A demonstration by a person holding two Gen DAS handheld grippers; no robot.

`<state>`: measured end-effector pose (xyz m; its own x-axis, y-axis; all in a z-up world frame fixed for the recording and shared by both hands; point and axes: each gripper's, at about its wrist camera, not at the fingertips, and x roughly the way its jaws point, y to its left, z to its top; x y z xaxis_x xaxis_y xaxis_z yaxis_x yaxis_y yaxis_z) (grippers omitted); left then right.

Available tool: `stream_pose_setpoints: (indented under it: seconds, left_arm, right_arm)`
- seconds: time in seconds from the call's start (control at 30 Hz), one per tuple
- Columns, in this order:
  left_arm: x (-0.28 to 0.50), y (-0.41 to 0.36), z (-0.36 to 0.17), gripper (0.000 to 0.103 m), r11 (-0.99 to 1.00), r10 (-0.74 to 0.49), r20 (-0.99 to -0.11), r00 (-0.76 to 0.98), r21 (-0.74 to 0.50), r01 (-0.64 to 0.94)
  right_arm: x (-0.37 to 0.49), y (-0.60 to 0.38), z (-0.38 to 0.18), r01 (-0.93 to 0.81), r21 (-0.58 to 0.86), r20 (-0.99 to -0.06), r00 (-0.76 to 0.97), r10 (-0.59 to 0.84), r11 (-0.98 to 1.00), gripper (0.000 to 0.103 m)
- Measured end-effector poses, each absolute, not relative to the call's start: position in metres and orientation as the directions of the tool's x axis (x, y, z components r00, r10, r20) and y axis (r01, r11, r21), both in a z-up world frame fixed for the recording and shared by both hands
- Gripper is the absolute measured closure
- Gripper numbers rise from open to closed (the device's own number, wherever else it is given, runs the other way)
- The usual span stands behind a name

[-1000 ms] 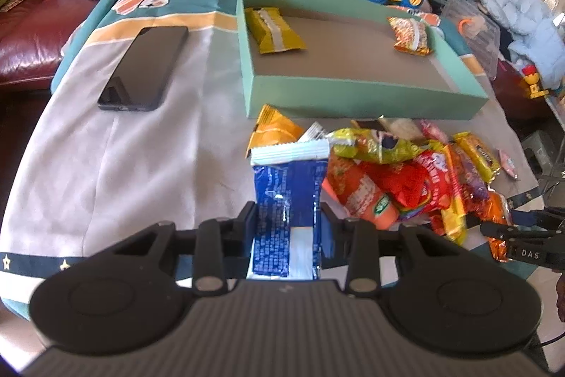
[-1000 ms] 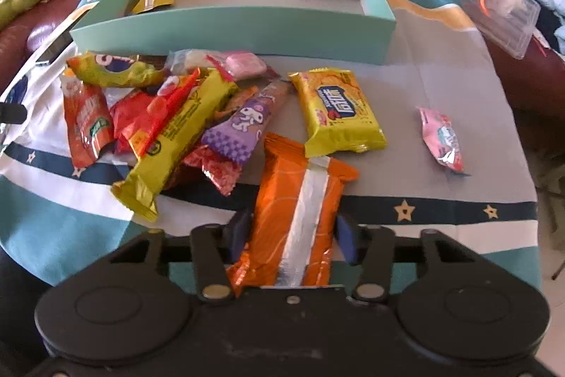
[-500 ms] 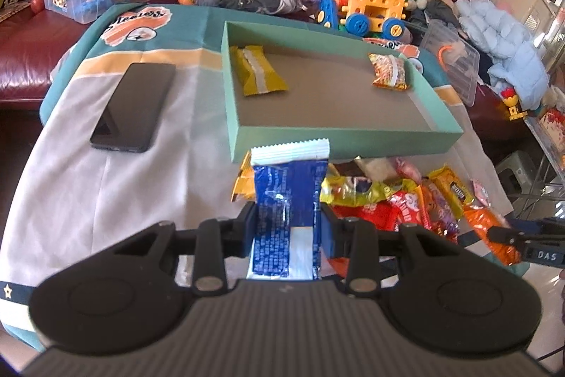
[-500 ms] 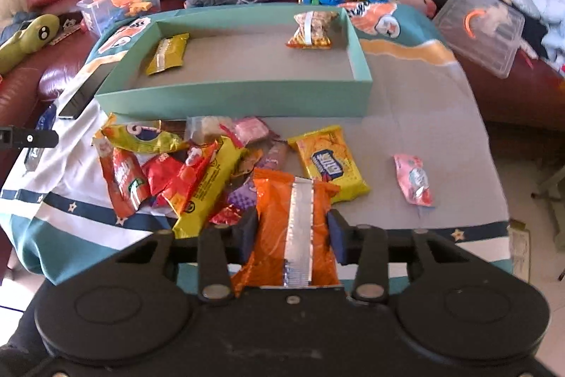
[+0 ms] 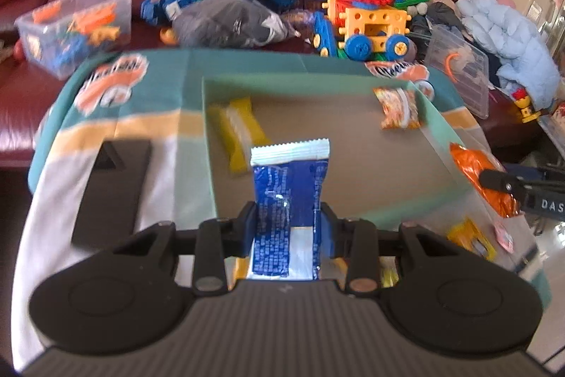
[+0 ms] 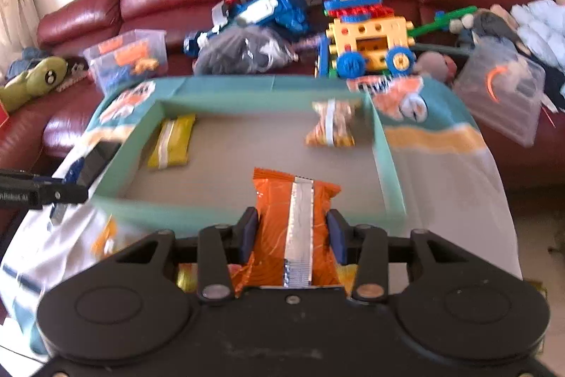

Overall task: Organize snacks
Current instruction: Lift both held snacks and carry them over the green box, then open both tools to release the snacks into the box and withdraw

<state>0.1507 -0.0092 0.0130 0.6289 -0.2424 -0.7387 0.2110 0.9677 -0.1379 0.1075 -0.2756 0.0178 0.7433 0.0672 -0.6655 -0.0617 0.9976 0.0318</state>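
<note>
The table in front of you wears a teal, cream and white cloth, and the green tray sits toward its far edge, in front of the sofa and the toys. Two snacks already lie in the tray: a yellow packet against its left wall and an orange-brown packet in its far right corner. Most of the tray floor between them is bare.

You are in the carry step, with both hands loaded and lifted over the tray's near wall. Your left tool pinches the blue packet by its lower end, the white crimped top standing free above the near left part of the tray. Your right tool pinches the orange packet the same way, silver seam facing up, over the near middle of the tray; in the left view it shows close to the tray's right wall.

A black phone lies on the cloth near the left edge of the table, outside the tray.

Next, I judge, you bring each packet down onto bare floor beside its neighbour, then spread the tool and let go. Keep the two packets apart so neither lands on the other, and clear the near wall as you descend. More snacks wait on the table's near edge.
</note>
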Motion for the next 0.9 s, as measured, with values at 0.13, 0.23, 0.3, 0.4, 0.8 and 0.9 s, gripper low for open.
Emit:
stream_pose_setpoints:
  seconds: [0.13,0.23,0.3,0.4,0.8,0.9]
  left_arm:
    - [0.201,-0.026,0.008,0.068,0.969,-0.237,-0.747,0.621,-0.133,0.210]
    - [0.238,-0.039,-0.004,0.068,0.971,-0.224,-0.761,0.608,-0.126,0.201]
    - [0.260,-0.046,-0.015,0.068,0.974,-0.214,-0.774,0.596,-0.120,0.193]
    - [0.292,-0.052,-0.032,0.068,0.977,-0.201,-0.790,0.579,-0.116,0.180]
    - [0.334,-0.069,-0.047,0.011,0.991,-0.094,-0.778,0.622,-0.016,0.129]
    - [0.325,-0.068,-0.040,0.006,0.990,-0.113,-0.781,0.614,-0.037,0.135]
  right_arm:
    - [0.164,-0.277,0.009,-0.049,0.054,-0.654,0.753,0.072,0.997,0.062]
    - [0.201,-0.276,-0.006,-0.043,0.060,-0.655,0.752,0.072,0.997,0.062]
    - [0.225,-0.275,-0.017,-0.046,0.055,-0.657,0.750,0.071,0.997,0.062]
    - [0.258,-0.273,-0.033,-0.053,0.060,-0.662,0.745,0.080,0.997,0.062]
    - [0.312,-0.272,-0.065,-0.096,0.101,-0.666,0.733,0.139,0.990,0.038]
    - [0.299,-0.276,-0.056,-0.090,0.124,-0.653,0.742,0.150,0.988,0.022]
